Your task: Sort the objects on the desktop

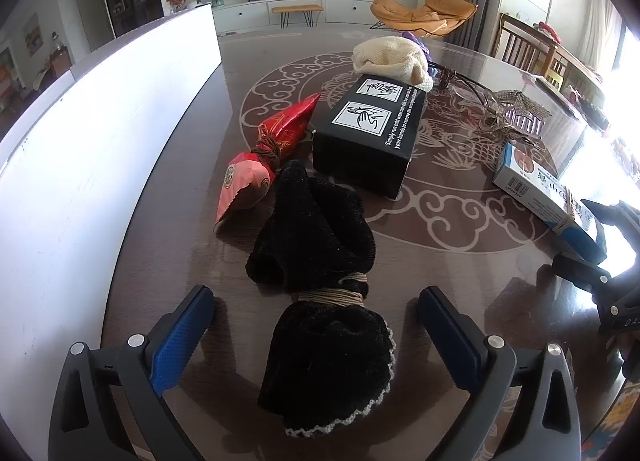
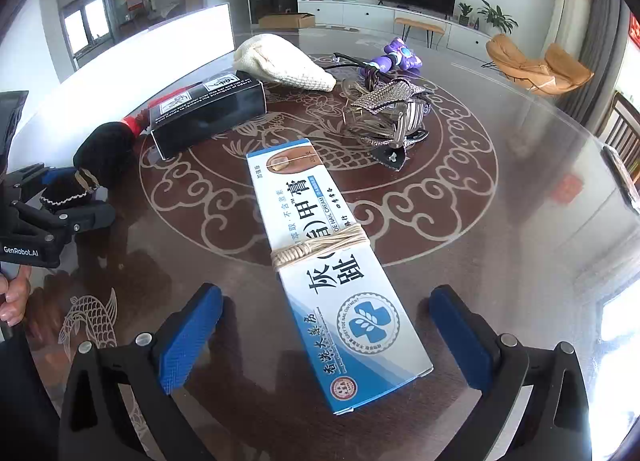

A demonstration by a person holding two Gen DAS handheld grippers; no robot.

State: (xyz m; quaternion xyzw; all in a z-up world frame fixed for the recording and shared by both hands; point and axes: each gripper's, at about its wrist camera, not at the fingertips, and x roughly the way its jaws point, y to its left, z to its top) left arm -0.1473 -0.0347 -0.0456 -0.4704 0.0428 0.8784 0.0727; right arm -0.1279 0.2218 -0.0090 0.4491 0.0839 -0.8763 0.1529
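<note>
**Now: two grasps lined up**

Left tool (image 1: 316, 325) is spread around the black fuzzy cloth bundle tied with tan cord (image 1: 324, 301); right tool (image 2: 326, 329) is spread around the blue-white cord-bound ointment box (image 2: 336, 261). Both lie on the glossy patterned table (image 2: 500, 261). Closure near the cord wraps is advised, box gripped squarely across its long sides.

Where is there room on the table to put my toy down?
The table is bare right of the blue-and-white box and below the hair clips. It is also bare between the black box and the blue-and-white box. The far middle is crowded, around the cream cloth.
</note>
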